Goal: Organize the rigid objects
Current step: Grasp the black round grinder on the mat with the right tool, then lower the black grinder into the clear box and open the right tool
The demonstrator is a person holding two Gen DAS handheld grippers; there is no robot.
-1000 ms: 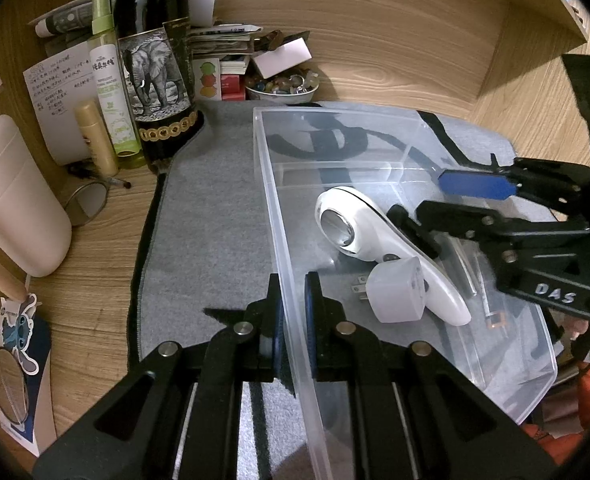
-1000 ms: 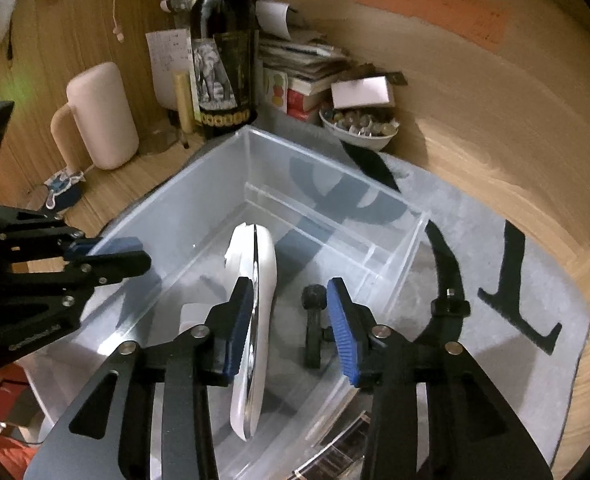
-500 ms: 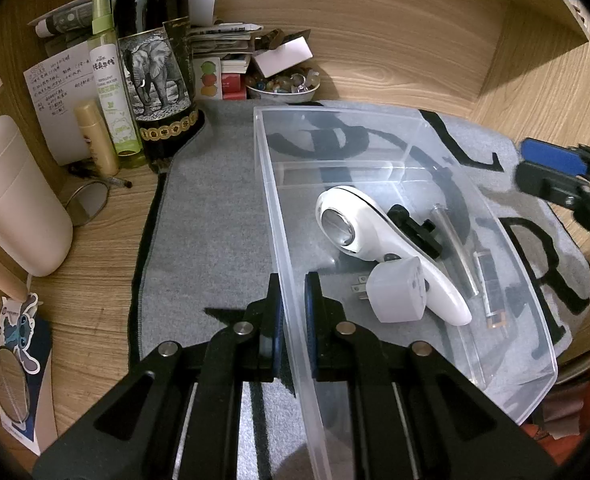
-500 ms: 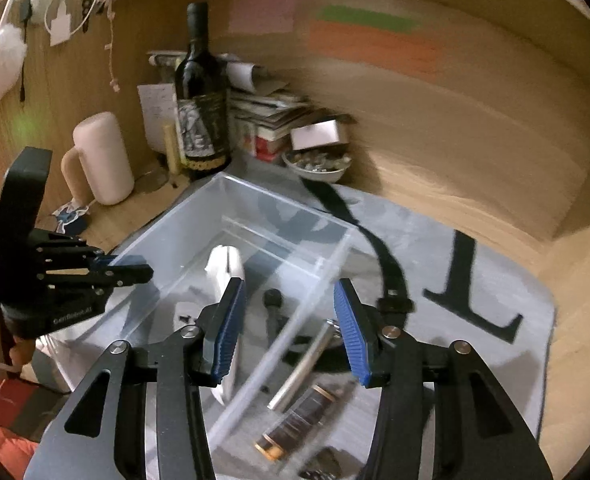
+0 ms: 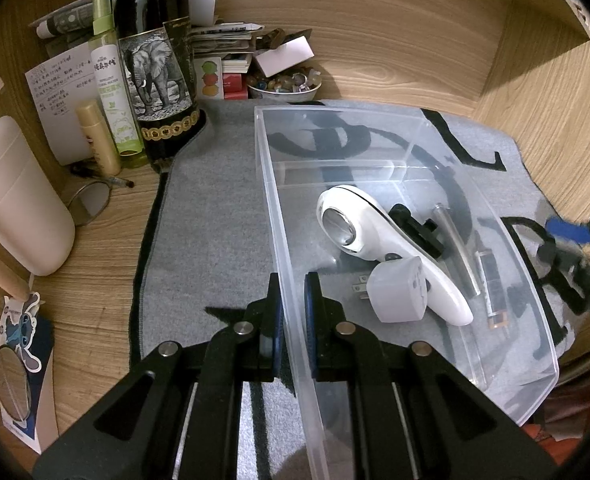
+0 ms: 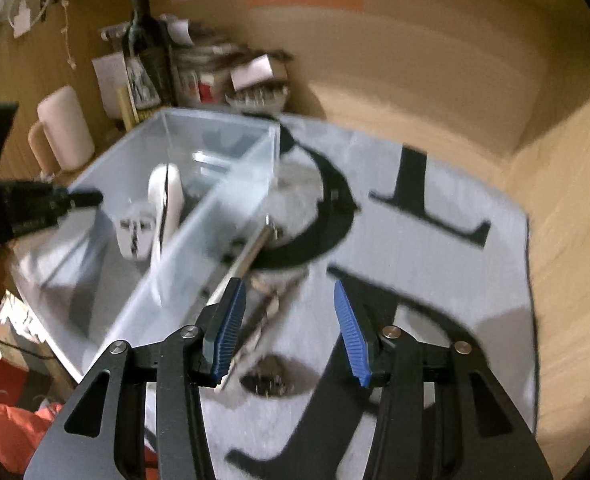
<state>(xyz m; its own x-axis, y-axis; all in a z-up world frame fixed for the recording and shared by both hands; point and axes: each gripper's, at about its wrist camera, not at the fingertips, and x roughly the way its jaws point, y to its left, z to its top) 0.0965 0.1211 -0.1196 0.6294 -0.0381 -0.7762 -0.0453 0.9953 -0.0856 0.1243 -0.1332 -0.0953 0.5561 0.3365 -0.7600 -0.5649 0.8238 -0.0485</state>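
Left claw: the left gripper [image 5: 291, 312] is pressed together on the near side wall of the clear plastic bin [image 5: 279, 208], one finger outside and one inside; the bin is judged to be held steady so that it cannot slide on the grey mat [image 5: 215, 216].
Right claw: the right gripper [image 6: 289, 328] is spread wide with nothing between its blue pads [image 6: 349, 332]; it hangs over the mat just outside the bin, apparently so that a loose item can be reached.
Already sorted: the white handheld device [image 5: 375, 240], the white plug adapter [image 5: 399, 292], a black clip-like part [image 5: 415, 228] and a clear tube [image 5: 455, 248] are seen lying together in the bin's larger compartment.
Still outside: a silvery rod [image 6: 251, 256] and a round metallic piece [image 6: 269, 380] are seen on the mat near the right claw.
Hard to make out: the right view is smeared by motion, so these outer items cannot be identified with certainty, and whether the rod touches the left pad cannot be told.
Cut off: the bin's near corner is hidden behind the left fingers.
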